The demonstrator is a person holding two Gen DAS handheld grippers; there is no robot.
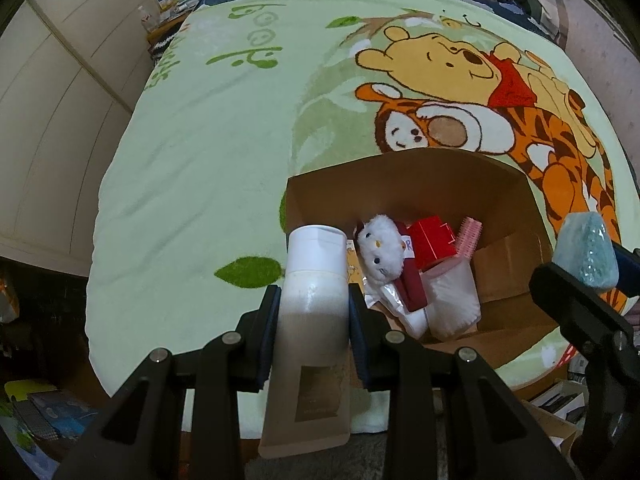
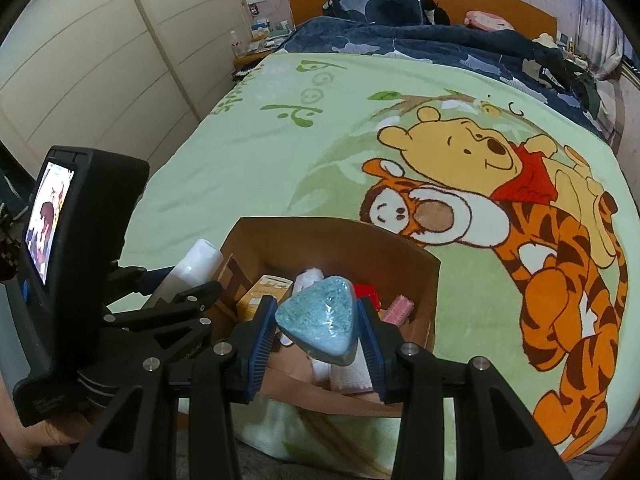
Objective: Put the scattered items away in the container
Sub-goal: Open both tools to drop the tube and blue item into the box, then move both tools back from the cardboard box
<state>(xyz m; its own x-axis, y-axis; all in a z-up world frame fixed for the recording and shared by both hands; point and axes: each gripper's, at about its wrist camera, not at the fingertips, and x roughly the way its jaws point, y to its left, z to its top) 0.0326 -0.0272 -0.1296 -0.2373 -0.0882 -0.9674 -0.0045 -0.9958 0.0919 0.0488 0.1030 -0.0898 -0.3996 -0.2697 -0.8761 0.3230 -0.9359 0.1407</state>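
We hold a white lotion tube (image 1: 316, 276) in the left gripper (image 1: 314, 300) and a blue sponge (image 2: 320, 322) in the right gripper (image 2: 318, 320), both clamped above the cardboard box (image 1: 400, 184) (already holding a plush toy (image 1: 380, 252) and others), so only dropping remains.

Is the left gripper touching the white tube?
Touching. The left wrist view shows the left gripper with both pads pressed against the sides of the white tube, no gap visible.

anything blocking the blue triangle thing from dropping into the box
Nothing visible blocks it. The right gripper holds the blue triangular piece right over the open cardboard box; only items already inside, like the white plush, lie beneath.
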